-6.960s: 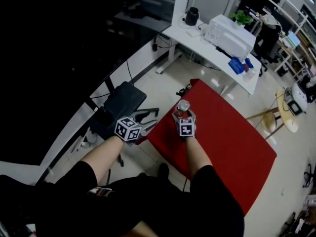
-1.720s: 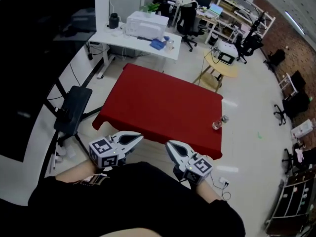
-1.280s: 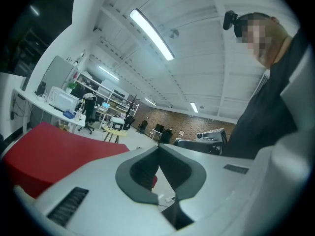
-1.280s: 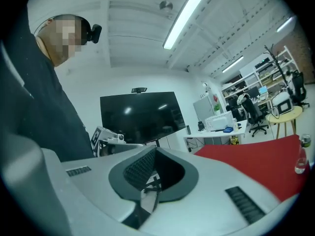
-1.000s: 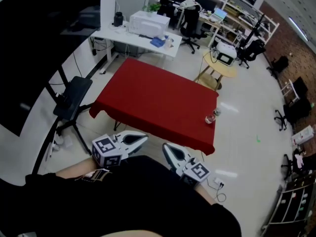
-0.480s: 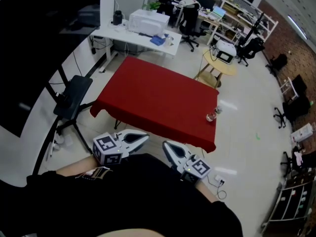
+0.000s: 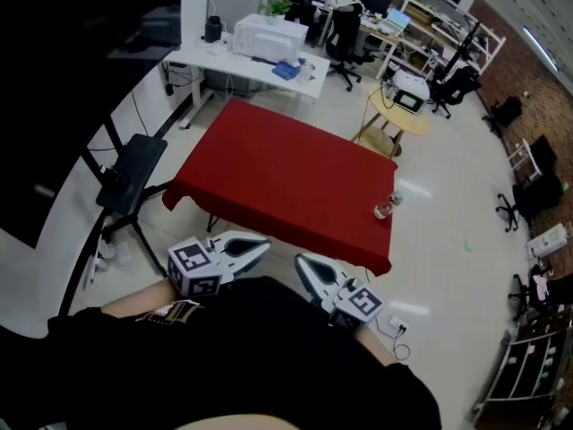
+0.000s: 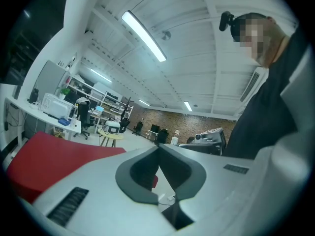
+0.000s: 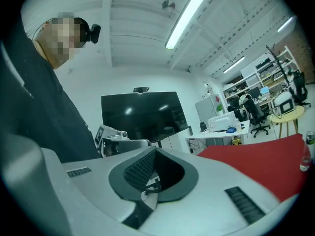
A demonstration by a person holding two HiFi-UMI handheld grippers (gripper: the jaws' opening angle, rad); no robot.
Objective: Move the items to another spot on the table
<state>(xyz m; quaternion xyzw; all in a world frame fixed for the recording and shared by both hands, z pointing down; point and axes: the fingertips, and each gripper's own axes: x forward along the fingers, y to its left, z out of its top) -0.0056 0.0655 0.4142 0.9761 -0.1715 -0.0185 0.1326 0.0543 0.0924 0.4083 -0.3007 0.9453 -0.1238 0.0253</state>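
Observation:
A small clear bottle point(image 7: 385, 209) with a red label stands alone near the right front corner of the red table point(image 7: 277, 177). It also shows at the right gripper view's edge, the bottle point(image 9: 305, 159) upright on the red table point(image 9: 256, 168). Both grippers hang close to my body, short of the table's front edge. My left gripper point(image 7: 266, 245) is shut and empty, its jaws meeting in the left gripper view point(image 8: 158, 147). My right gripper point(image 7: 299, 261) is shut too, with nothing between its jaws point(image 9: 155, 151).
A black stool point(image 7: 130, 186) stands left of the table. Behind it is a white desk point(image 7: 242, 65) carrying a printer point(image 7: 269, 36). A small round wooden table point(image 7: 398, 115) and office chairs stand at the back right. A large dark screen point(image 9: 140, 114) hangs on the wall.
Seven seconds ago my right gripper held the bottle over the table. Now the bottle stands free by the right corner and both grippers are off the table. Nothing moved in the last second.

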